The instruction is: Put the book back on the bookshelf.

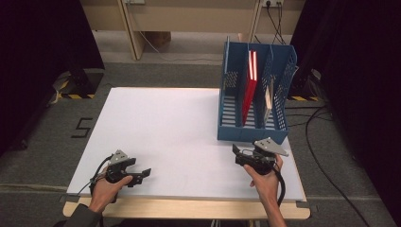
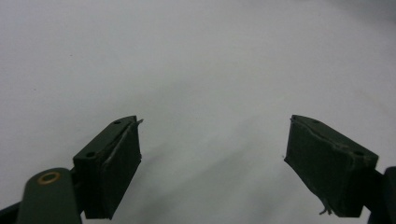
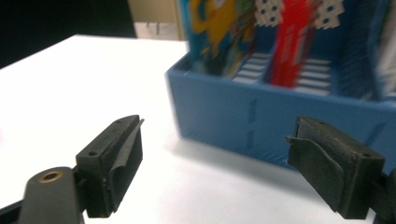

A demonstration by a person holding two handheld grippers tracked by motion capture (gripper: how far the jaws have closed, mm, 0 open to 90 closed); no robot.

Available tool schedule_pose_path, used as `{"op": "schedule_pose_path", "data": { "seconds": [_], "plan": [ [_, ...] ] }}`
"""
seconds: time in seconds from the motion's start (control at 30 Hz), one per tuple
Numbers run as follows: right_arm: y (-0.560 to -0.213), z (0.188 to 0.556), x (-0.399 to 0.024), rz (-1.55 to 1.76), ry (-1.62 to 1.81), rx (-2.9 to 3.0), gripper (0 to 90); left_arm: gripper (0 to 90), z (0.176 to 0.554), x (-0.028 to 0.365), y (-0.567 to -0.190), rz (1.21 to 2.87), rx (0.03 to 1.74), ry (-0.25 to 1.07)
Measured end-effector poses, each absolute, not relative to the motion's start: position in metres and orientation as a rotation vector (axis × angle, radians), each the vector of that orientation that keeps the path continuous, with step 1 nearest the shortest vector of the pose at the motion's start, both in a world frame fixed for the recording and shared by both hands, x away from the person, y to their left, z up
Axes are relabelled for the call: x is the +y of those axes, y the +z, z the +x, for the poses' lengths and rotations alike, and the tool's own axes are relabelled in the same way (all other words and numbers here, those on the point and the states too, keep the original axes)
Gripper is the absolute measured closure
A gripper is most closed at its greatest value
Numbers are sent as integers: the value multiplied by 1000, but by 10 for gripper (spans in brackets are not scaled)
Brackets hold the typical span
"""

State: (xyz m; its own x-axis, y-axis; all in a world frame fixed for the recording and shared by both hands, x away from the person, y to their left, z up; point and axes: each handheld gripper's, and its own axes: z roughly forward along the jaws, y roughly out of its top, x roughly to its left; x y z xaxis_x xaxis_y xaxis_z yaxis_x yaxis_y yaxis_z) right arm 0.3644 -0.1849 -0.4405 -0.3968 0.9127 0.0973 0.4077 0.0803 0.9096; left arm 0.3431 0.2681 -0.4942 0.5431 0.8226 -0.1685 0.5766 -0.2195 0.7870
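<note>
Both grippers gaped empty — the right gripper (image 3: 215, 163) alone faced the blue rack (image 3: 280, 116); the left gripper (image 2: 212, 158) saw bare table (image 2: 196, 56).

My right gripper (image 3: 212, 163) has its jaws spread wide with nothing between them, low over the white table (image 3: 70, 88). Just ahead stands the blue file rack (image 3: 261, 116), front wall facing me. A red book (image 3: 289, 42) stands upright in one slot; a colourful book (image 3: 224, 32) leans in the slot to its left.
</note>
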Motion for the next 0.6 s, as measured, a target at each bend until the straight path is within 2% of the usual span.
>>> {"op": "schedule_pose_path", "data": {
  "seconds": [0.6],
  "plan": [
    [-465,343,-167,1319,1262,1974,165,168,342,267,-495,1937,1131,374]
  ]
}}
